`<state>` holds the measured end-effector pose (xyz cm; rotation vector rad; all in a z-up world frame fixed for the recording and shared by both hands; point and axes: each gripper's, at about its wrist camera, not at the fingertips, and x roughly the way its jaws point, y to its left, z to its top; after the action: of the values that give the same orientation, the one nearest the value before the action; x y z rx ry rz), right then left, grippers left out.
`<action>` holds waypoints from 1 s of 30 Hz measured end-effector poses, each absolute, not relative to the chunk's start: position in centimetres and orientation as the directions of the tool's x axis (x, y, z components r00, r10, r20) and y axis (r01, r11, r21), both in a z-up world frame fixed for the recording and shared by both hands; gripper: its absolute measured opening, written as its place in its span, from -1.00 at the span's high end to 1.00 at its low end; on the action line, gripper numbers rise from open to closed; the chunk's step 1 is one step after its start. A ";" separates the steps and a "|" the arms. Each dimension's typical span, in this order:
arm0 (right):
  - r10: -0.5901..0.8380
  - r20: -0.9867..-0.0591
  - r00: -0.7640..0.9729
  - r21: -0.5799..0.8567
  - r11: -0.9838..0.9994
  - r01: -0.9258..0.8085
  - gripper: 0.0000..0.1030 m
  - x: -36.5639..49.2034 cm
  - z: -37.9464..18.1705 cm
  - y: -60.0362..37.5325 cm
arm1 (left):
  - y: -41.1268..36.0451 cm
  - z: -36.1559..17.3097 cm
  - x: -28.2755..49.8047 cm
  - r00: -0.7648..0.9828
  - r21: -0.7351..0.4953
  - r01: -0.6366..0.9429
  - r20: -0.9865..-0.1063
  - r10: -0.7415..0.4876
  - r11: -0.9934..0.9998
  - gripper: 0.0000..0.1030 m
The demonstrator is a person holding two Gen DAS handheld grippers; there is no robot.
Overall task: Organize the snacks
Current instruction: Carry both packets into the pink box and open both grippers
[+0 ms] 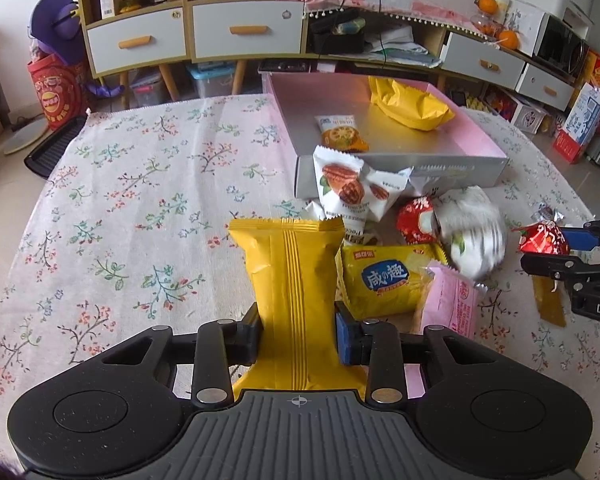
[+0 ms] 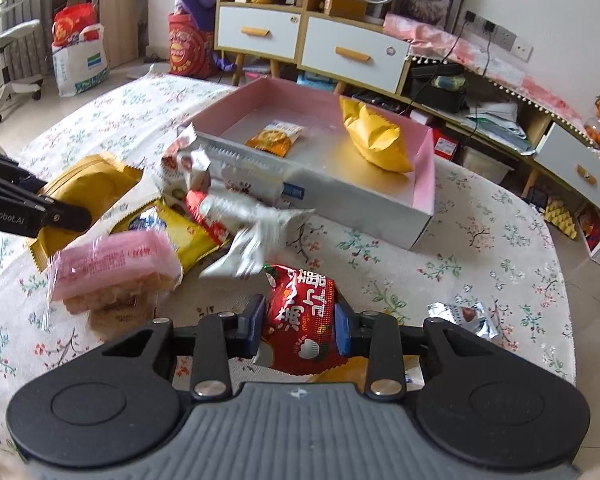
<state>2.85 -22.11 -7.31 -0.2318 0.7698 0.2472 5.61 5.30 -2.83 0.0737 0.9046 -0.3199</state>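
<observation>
Snacks: two sit in the box point(image 1: 400, 166) at one o'clock; our left gripper point(image 1: 298, 338) pinches a yellow packet point(image 1: 292, 280), right gripper point(image 2: 300, 330) pinches a red packet point(image 2: 304, 312), a heap remains.

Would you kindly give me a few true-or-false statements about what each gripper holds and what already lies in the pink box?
1. The left gripper is shut on a yellow snack packet. True.
2. The right gripper holds a pink wafer packet. False: it is shut on a red snack packet; the pink wafer packet lies on the tablecloth.
3. The pink box is empty. False: it holds a yellow packet and a small orange-printed packet.
4. A white packet printed with pecans leans against the box's front wall. True.
5. Several snacks remain outside the box. True.
</observation>
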 end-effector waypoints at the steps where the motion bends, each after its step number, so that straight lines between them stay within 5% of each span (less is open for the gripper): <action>1: 0.137 -0.705 0.696 -0.112 0.947 -0.300 0.38 2.9 -7.1 -22.2 | 5.4 -2.7 5.6 0.576 -0.073 0.302 -0.780 -0.243 0.950 0.37; 30: 0.135 -0.607 0.783 -0.060 0.975 -0.214 0.38 8.5 -3.1 -23.0 | 1.6 2.3 10.1 0.649 -0.078 0.311 -0.710 -0.272 0.947 0.37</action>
<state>8.50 -23.01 -3.13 -0.1281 0.6443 0.1887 10.07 1.63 2.33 0.0524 0.7979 -0.3315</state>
